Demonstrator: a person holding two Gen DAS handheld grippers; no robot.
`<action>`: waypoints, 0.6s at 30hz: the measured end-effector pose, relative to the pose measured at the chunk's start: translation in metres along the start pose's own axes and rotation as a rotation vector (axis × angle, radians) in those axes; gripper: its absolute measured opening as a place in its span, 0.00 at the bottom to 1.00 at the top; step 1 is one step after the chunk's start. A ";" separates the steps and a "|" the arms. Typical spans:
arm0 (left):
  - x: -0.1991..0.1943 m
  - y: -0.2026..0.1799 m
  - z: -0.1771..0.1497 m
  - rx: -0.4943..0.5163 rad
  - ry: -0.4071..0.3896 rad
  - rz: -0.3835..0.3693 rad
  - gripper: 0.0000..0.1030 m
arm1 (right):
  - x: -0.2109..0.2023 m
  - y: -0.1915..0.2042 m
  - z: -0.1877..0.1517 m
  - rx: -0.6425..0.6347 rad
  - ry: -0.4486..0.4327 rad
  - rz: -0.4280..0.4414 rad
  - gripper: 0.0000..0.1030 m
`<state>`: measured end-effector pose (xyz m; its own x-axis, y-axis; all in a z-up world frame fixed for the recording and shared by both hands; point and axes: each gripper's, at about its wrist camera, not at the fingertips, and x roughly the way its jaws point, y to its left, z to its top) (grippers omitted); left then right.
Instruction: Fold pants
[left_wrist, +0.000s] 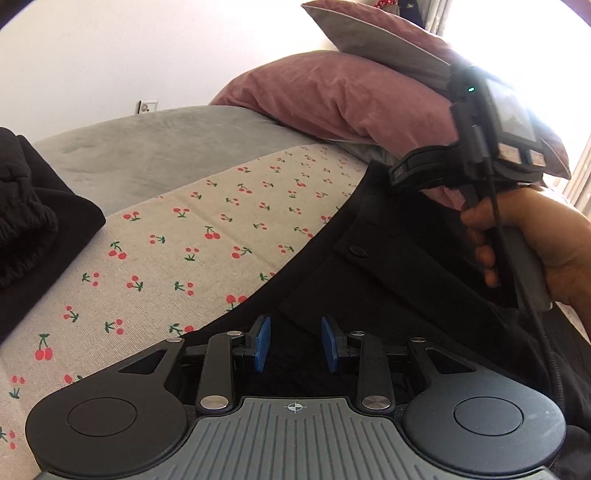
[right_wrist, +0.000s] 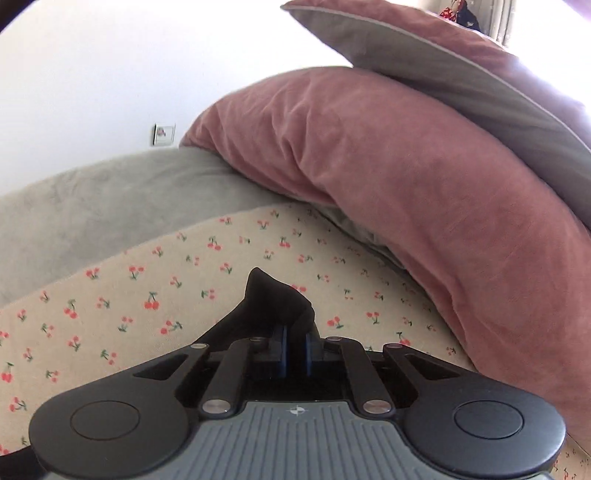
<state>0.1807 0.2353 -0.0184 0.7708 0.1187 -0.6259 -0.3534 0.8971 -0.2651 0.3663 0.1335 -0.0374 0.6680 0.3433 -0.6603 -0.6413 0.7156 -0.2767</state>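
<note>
Blue pads of the left gripper (left_wrist: 296, 343) stand apart, nothing between them; black pants (left_wrist: 369, 288) lie directly under and fwd of the tips. Left = released, hovering over the fabric near the lower edge of the garment.

Right gripper (right_wrist: 295, 349): pads closed tight on a bunched peak of the pants (right_wrist: 273, 306). Fabric rises above the tips as a small tent; the rest drops back toward the camera, out of view.

Key relation: pants run diagonally across the cherry-print cloth (left_wrist: 166, 258), long axis from the left gripper's position up-right toward the right hand (left_wrist: 532, 243) and the pink pillow (left_wrist: 332, 92). Waistband w/ button (left_wrist: 357, 251) sits between the two grippers, closer to the right hand. Judgement: right side already has its grip; left is nearer the free edge and must close on it before a fold can be carried across.

View differences:
- Left wrist cam: shows garment spread, button, right hand on its handle, plus a second dark folded garment (left_wrist: 33, 221) at far left, well apart.
- Right wrist cam: shows the clamp on the fabric; garment body hidden by the gripper.
</note>
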 end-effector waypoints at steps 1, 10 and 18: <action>0.000 -0.001 0.000 0.016 0.002 0.007 0.29 | 0.004 0.002 -0.004 -0.001 0.012 -0.005 0.08; -0.001 0.012 0.005 -0.023 0.013 -0.010 0.29 | -0.032 -0.016 0.000 0.091 -0.081 0.029 0.08; 0.000 0.010 0.004 0.005 0.008 0.004 0.29 | -0.075 -0.032 -0.036 0.080 -0.077 -0.034 0.67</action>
<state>0.1798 0.2461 -0.0180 0.7651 0.1192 -0.6328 -0.3539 0.8988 -0.2586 0.3233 0.0631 -0.0043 0.7178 0.3613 -0.5951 -0.5876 0.7729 -0.2396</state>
